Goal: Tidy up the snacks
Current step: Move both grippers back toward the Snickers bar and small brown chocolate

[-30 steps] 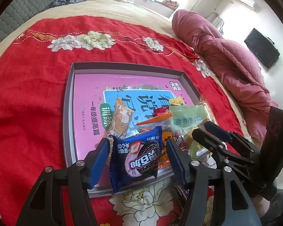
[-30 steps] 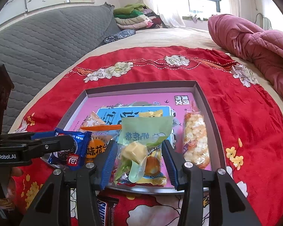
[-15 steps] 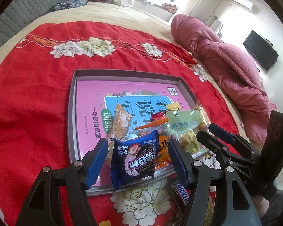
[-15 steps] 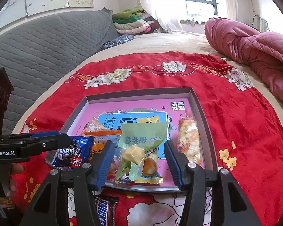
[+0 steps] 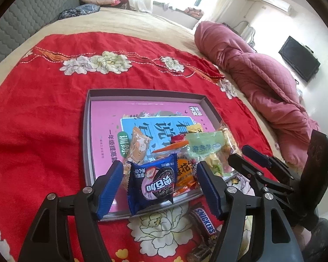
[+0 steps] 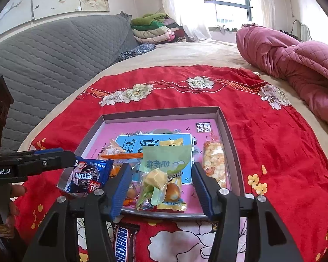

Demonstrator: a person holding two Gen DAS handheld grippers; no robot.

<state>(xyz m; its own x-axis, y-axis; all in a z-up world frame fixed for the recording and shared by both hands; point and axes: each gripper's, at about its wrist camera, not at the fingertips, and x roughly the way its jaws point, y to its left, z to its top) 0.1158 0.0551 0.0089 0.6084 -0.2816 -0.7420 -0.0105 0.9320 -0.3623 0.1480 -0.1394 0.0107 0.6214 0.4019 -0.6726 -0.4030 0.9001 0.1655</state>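
Note:
A grey tray (image 5: 142, 92) (image 6: 161, 111) with a pink printed floor lies on the red cloth and holds several snack packets at its near end. A blue cookie packet (image 5: 152, 184) (image 6: 88, 176) leans on the tray's near rim, between the open jaws of my left gripper (image 5: 159, 187), untouched. A green candy bag (image 6: 164, 170) (image 5: 204, 149) lies in the tray in front of my open right gripper (image 6: 158, 187). A popcorn bag (image 6: 214, 163) lies along the tray's right side. A Snickers bar (image 5: 204, 219) (image 6: 122, 242) lies on the cloth outside the tray.
The red floral cloth (image 5: 43, 113) covers a bed. A pink quilt (image 5: 262, 83) (image 6: 295, 61) is bunched at the right. A grey headboard (image 6: 50, 50) and folded clothes (image 6: 150, 28) are at the far end.
Both grippers have drawn back and up from the tray, jaws still open. The blue packet and green bag stay where they lay. The Snickers bar has come into view.

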